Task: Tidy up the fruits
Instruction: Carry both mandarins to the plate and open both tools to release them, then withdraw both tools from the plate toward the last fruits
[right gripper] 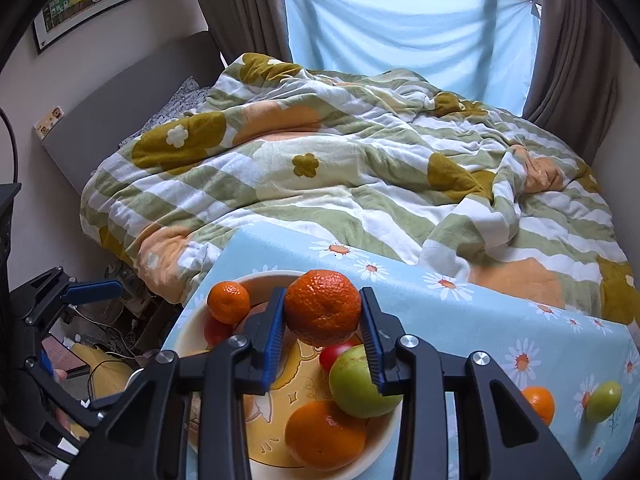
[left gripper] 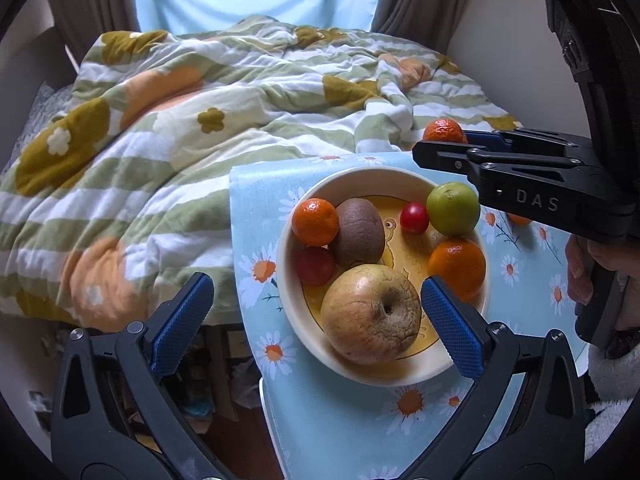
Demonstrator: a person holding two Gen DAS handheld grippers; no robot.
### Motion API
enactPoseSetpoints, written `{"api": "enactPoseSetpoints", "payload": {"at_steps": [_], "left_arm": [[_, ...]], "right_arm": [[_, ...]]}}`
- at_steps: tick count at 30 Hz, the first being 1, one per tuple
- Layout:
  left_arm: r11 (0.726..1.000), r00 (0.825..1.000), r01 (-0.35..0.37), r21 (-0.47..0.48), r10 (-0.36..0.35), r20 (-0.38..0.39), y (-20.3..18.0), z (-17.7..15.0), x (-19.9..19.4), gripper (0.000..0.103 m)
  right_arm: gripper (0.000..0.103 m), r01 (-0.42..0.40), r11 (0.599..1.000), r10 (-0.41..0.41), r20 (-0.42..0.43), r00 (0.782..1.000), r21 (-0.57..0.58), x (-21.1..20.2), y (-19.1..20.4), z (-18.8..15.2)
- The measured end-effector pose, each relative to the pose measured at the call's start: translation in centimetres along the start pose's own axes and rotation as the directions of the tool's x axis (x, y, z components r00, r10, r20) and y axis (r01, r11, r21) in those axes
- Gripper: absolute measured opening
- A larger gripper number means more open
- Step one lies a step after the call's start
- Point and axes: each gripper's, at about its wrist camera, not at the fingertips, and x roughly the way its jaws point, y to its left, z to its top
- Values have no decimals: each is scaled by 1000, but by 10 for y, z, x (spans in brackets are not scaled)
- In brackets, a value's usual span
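Both tongs are over the bowl (left gripper: 288, 308) on the daisy-print table (left gripper: 340, 420). Left gripper (left gripper: 316, 320) stands wide, nothing between its blue pads, with the wrinkled apple (left gripper: 370, 312) lying in the bowl just below. Right gripper (right gripper: 322, 332) is clamped on a tangerine (right gripper: 322, 306) above the bowl. Inside lie a kiwi (left gripper: 358, 232), 2 green fruits' worth of colour: 1 green apple (left gripper: 452, 208) in the bowl, another green fruit (right gripper: 603, 400) out on the cloth.

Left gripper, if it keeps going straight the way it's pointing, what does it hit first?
Probably the big wrinkled yellow-brown apple in the cream bowl: it lies just ahead of the open left gripper, nearer its right finger. Depth is unclear.
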Motion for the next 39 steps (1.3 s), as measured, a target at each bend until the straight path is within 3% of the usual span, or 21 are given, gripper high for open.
{"api": "enactPoseSetpoints", "payload": {"at_steps": [11,13,15,19,21,30,39], "left_arm": [[999,1000,8,-45,-9,-9,2,-14,2,103],[999,1000,7,-47,-8,-12,2,-16,2,103],[999,1000,7,-49,-7,-13,2,-18,2,103],[998,1000,5,-55,-6,-11,2,-21,-1,103],[998,1000,4,-55,-5,-11,1,-22,-2,103],[999,1000,-18,-39,19,17,-2,-16,-19,103],[999,998,-41,-2,41,54,-26,-4,-45,103]], "right_arm": [[34,4,1000,-5,-33,999,-18,23,4,-5],[46,-5,1000,5,-22,1000,-3,21,3,-5],[66,-14,1000,14,-11,1000,2,19,4,-4],[79,-14,1000,14,9,1000,-9,14,8,-3],[97,-4,1000,4,22,1000,-18,11,10,-4],[98,18,1000,-19,37,999,25,-6,2,-8],[100,12,999,-17,109,994,42,-56,-13,-9]]}}
